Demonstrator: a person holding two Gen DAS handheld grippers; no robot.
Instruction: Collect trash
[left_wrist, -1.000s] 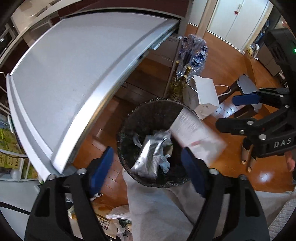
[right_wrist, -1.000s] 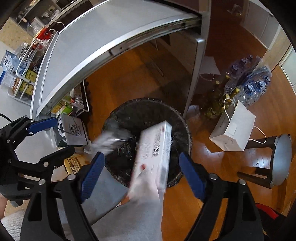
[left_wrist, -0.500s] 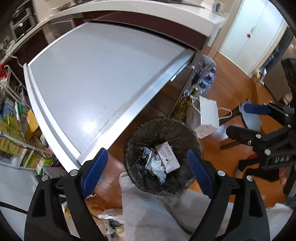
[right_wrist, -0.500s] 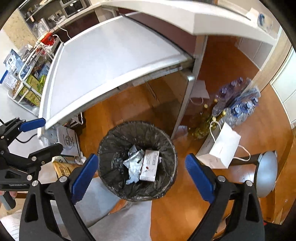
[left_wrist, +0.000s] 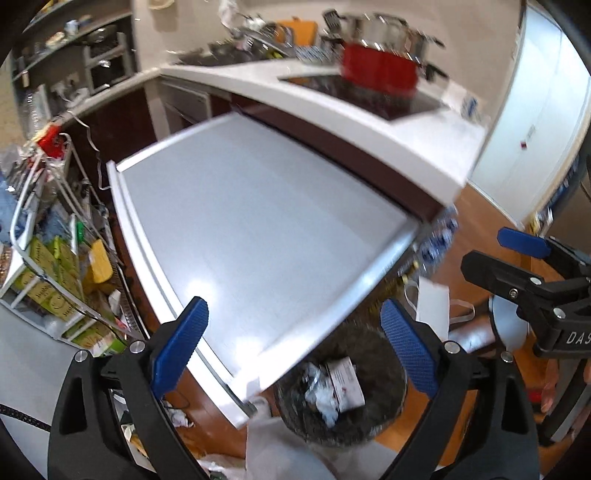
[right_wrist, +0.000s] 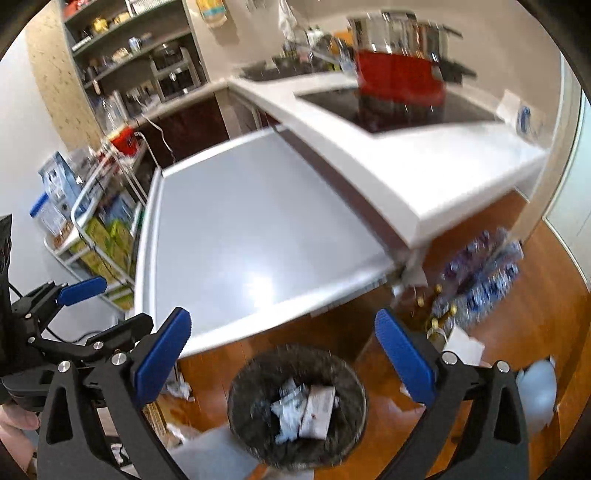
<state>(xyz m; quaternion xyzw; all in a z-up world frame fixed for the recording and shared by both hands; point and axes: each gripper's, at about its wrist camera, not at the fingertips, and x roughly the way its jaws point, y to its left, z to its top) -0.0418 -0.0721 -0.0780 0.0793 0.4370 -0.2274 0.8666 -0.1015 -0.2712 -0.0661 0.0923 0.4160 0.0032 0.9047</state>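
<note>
A black mesh trash bin (left_wrist: 384, 373) stands on the wooden floor below the table edge; it also shows in the right wrist view (right_wrist: 255, 376). Inside lie a white carton (left_wrist: 345, 382) (right_wrist: 319, 410) and crumpled silvery wrappers (left_wrist: 317, 398) (right_wrist: 286, 410). My left gripper (left_wrist: 295, 347) is open and empty, high above the bin and the table edge. My right gripper (right_wrist: 282, 354) is open and empty, above the bin. Each gripper shows in the other's view, the right one (left_wrist: 532, 266) and the left one (right_wrist: 74, 306).
A grey table top (left_wrist: 258, 229) fills the middle, with a white kitchen counter (left_wrist: 369, 122) and red pot (left_wrist: 376, 70) behind. A wire rack with boxes (left_wrist: 44, 266) stands left. Bottles (right_wrist: 476, 280) and a white paper bag (left_wrist: 432, 302) sit on the floor right.
The carton and wrapper dropped from the grippers into the bin. Both grippers then rose and tilted up, so the bin looks smaller and the counter came into view.
</note>
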